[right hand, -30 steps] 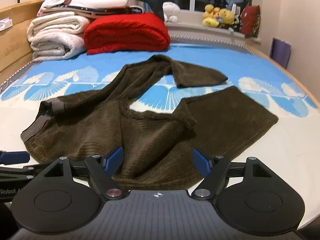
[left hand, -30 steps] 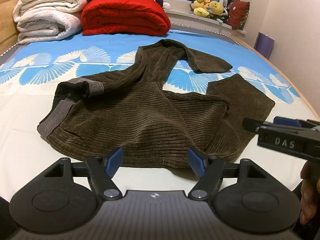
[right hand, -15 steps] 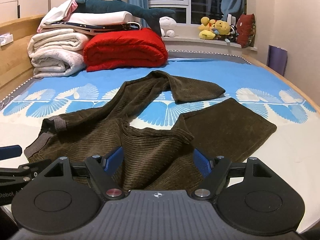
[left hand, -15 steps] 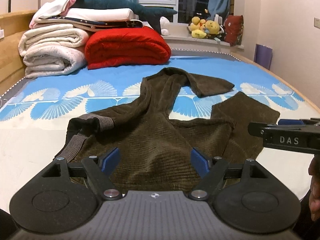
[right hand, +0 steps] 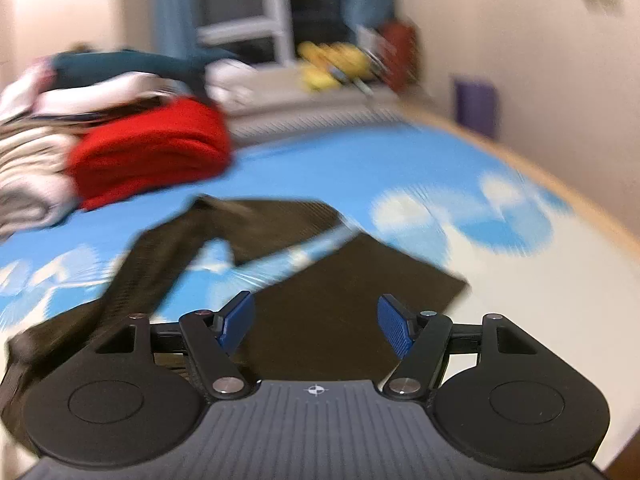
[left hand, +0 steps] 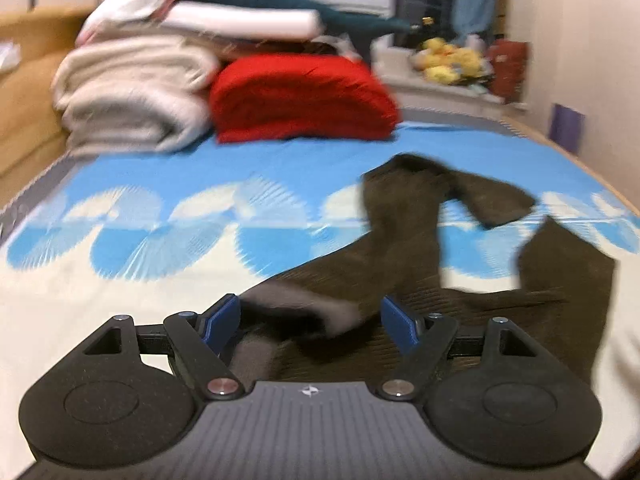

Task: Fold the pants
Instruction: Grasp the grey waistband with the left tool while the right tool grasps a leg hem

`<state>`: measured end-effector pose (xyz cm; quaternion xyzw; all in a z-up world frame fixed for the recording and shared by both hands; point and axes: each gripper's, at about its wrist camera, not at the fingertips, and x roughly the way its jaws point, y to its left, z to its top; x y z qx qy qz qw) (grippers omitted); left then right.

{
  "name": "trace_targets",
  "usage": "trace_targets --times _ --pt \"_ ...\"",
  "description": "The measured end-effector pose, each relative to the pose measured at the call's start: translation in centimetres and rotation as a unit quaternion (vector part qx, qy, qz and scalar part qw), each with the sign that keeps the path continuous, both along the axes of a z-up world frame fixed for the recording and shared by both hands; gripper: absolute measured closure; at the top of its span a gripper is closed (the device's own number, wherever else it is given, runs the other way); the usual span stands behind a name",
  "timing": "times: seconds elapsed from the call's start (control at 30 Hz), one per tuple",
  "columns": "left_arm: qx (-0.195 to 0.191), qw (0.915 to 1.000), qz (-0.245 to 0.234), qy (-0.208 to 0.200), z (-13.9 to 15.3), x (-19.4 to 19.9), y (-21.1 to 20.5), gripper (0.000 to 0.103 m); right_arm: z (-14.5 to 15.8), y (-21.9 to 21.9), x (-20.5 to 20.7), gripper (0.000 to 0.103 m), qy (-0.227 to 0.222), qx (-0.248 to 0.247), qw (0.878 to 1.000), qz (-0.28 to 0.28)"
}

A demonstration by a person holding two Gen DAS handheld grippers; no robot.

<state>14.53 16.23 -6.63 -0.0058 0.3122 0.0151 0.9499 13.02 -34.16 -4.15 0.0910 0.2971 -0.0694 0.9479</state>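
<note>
Bed point(left hand: 120, 288): bare sheet left of the brown pants point(left hand: 400, 280), open to a claw. Far end blocked by the red blanket point(left hand: 304, 96) and white bedding stack point(left hand: 132, 92). Right: bare strip between pants point(right hand: 340, 304) and wooden edge point(right hand: 560, 192).

Brown corduroy pants point(left hand: 420, 280) unfolded, rumpled; grey waistband near, legs splayed apart.

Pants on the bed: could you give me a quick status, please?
Left gripper open, over the waistband end. Right gripper open, over one leg. Pants unfolded, sprawled on the bed. Nothing in the way.
</note>
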Motion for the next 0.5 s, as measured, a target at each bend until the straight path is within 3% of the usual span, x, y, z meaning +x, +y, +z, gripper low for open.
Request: trace_targets --times 0.1,0.17,0.23,0.3,0.5 --pt "0.000 0.9921 0.053 0.114 -3.6 2.6 3.3 0.036 -3.7 -3.1 2.3 0.033 0.056 0.048 0.997 -0.033" --pt "-0.049 0.9887 0.073 0.121 -4.1 3.2 5.3 0.034 -6.9 -4.2 3.6 0.033 0.107 0.075 0.991 -0.043" --pt "-0.064 0.9858 0.085 0.130 -4.5 4.1 6.6 0.031 -9.3 -4.8 5.5 0.033 0.161 0.112 0.980 -0.044" --pt "-0.055 0.9836 0.097 0.142 -5.2 5.0 7.1 0.031 -10.6 -5.8 7.0 0.033 0.172 0.133 0.974 -0.066" --pt "-0.065 0.9765 0.096 0.181 -7.4 7.0 7.6 0.019 -13.9 -6.7 10.8 0.033 0.195 0.125 0.966 -0.118"
